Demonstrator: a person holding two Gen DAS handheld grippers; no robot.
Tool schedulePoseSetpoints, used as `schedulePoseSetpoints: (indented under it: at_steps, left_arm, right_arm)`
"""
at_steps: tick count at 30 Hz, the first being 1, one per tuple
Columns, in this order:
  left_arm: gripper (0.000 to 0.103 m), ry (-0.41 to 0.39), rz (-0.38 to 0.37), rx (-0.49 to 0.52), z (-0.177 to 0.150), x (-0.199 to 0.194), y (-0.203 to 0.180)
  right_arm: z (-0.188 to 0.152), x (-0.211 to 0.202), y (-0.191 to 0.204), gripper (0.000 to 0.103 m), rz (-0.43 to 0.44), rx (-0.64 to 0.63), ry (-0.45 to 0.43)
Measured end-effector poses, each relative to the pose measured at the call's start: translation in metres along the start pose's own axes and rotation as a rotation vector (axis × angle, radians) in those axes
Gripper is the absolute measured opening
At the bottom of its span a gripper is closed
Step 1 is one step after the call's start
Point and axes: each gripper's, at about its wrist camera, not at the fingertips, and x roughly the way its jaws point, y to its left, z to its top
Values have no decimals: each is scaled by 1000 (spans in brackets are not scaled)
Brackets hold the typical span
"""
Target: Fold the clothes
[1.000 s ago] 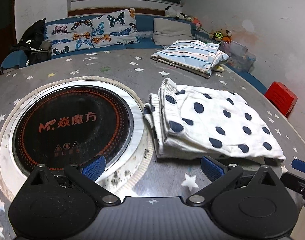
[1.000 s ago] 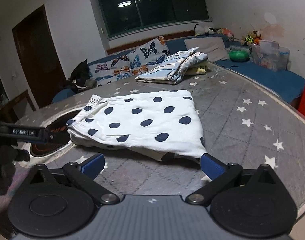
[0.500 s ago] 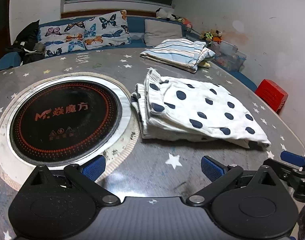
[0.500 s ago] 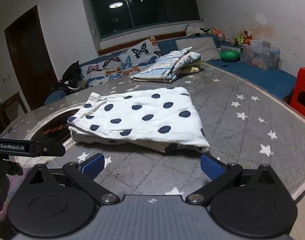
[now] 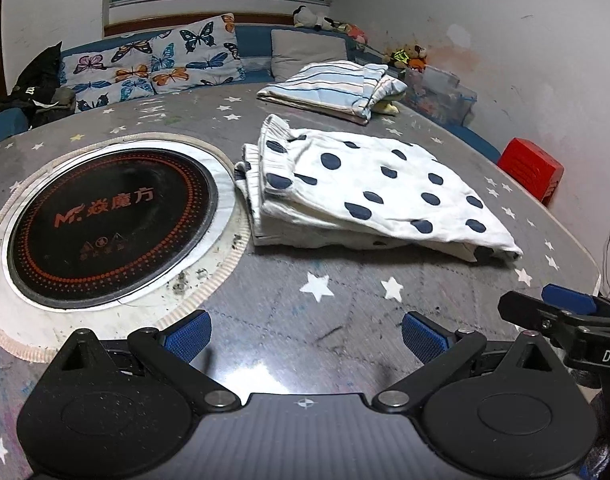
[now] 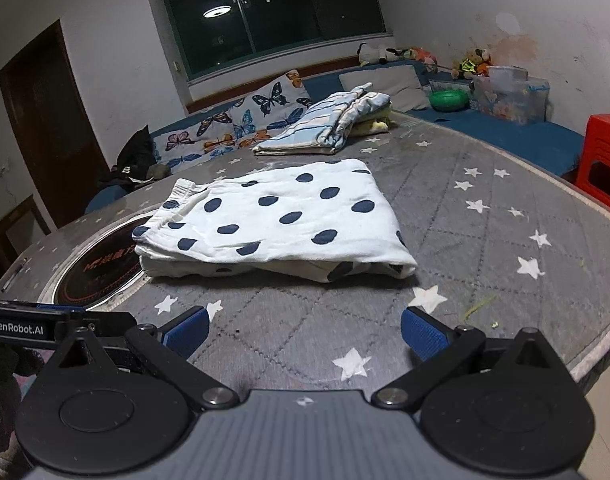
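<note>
A folded white garment with dark blue dots (image 5: 369, 196) (image 6: 273, 220) lies flat on the grey star-patterned table (image 5: 345, 320). A folded striped garment (image 5: 333, 88) (image 6: 329, 124) rests farther back near the table's far edge. My left gripper (image 5: 305, 334) hovers open over the table's near side, well short of the dotted garment, with nothing between its blue pads. In the same way my right gripper (image 6: 303, 330) stands open and empty in front of that garment's near edge. Each gripper shows at the edge of the other's view.
A round black hotplate (image 5: 109, 220) (image 6: 101, 268) is set into the table left of the dotted garment. Behind the table runs a blue bench with butterfly cushions (image 5: 153, 60). A red stool (image 5: 531, 168) (image 6: 601, 156) stands at the right beside the wall.
Both grippers have drawn back toward the table's near edge, away from the dotted garment, which lies still. Their fingers stay wide apart.
</note>
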Motion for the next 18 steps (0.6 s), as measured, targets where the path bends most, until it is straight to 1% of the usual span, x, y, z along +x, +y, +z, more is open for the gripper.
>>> schedulePoseSetpoints:
  at_steps: [18]
  left_arm:
    - [103, 29, 11, 49, -9, 3, -10]
  right_arm:
    - [-5, 2, 2, 103, -8, -8, 18]
